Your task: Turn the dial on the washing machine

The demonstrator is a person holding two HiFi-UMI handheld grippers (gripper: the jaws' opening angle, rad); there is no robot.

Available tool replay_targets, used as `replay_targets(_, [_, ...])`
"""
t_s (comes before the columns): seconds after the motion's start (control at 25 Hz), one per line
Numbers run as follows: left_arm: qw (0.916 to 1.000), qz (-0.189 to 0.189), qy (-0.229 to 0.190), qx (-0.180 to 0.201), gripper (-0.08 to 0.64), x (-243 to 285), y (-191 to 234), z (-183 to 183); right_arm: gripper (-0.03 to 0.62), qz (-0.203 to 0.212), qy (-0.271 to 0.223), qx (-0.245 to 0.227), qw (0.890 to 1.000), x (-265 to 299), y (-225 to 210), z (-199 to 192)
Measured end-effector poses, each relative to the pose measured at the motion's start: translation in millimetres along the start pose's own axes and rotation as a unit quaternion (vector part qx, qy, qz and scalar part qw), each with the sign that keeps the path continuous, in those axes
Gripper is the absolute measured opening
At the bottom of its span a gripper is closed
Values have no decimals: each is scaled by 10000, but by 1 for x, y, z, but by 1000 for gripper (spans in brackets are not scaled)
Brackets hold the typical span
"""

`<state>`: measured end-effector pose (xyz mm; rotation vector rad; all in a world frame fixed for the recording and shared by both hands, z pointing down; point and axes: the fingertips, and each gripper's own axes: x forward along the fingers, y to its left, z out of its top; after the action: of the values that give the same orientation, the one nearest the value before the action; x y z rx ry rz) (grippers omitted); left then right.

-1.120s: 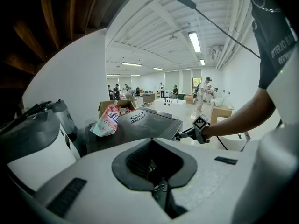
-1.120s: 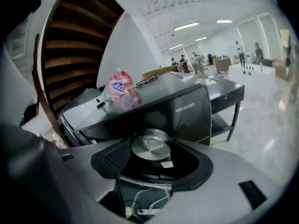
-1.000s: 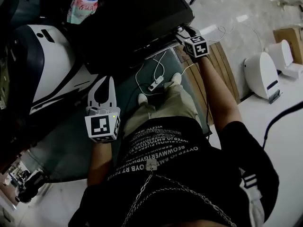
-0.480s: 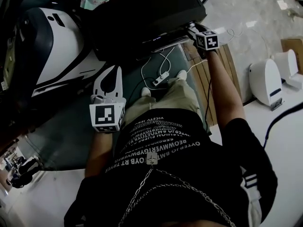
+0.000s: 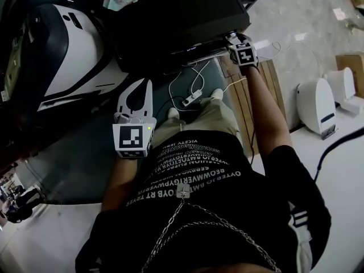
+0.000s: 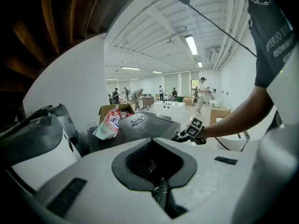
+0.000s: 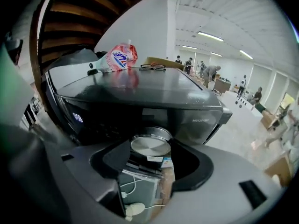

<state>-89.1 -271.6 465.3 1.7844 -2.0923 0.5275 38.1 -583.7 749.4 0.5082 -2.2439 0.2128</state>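
The dark washing machine (image 5: 170, 16) stands in front of me, its front panel facing my legs. In the right gripper view its round silver dial (image 7: 150, 146) sits low on the front panel (image 7: 140, 111). My right gripper (image 7: 150, 149) is shut on the dial, with a dark pad on each side of it. In the head view the right gripper (image 5: 230, 38) is pressed against the panel's right end, hiding the dial. My left gripper (image 5: 142, 87) hangs to the machine's left, away from it, pointing up. Its jaws meet at the tips around nothing (image 6: 150, 141).
A pink detergent pouch (image 7: 117, 59) and a pair of glasses (image 7: 152, 67) lie on the machine's lid. A white and dark appliance (image 5: 68, 56) stands at the left. A power strip with cables (image 5: 190, 98) lies by my feet. At the right are a wooden pallet (image 5: 267, 95) and a white device (image 5: 315, 104).
The left gripper has risen a little and moved right, and its jaws, apart a second ago, now meet. The right gripper stays at the machine's front panel.
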Motion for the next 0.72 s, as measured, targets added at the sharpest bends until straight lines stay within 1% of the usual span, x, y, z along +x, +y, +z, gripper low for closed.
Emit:
replay_targets(0.08, [9999, 54, -15, 85, 5, -3, 3, -1, 270, 208, -35, 205, 9996, 0, 0, -1])
replay_targets(0.12, [9999, 68, -30, 84, 5, -4, 5, -1, 270, 239, -24, 195, 9995, -1, 0, -2])
replay_targets(0.2, [9999, 123, -42, 11, 5, -8, 9, 2, 270, 109, -18, -63, 9999, -6, 2, 1])
replay_targets(0.28, [9997, 227, -39, 57, 5, -11, 15, 3, 273, -119, -66, -277, 9995, -12, 4, 9])
replay_targets(0.4, [9996, 245, -90, 130, 5, -13, 19, -2, 261, -314, 30, -324, 9990, -11, 6, 10])
replay_targets(0.52, [9996, 270, -16, 77, 6, -12, 17, 1, 265, -319, 120, -295, 9990, -8, 4, 7])
replay_targets(0.72, [9997, 254, -22, 10, 5, -12, 14, -3, 265, -194, 88, -251, 9995, -8, 6, 8])
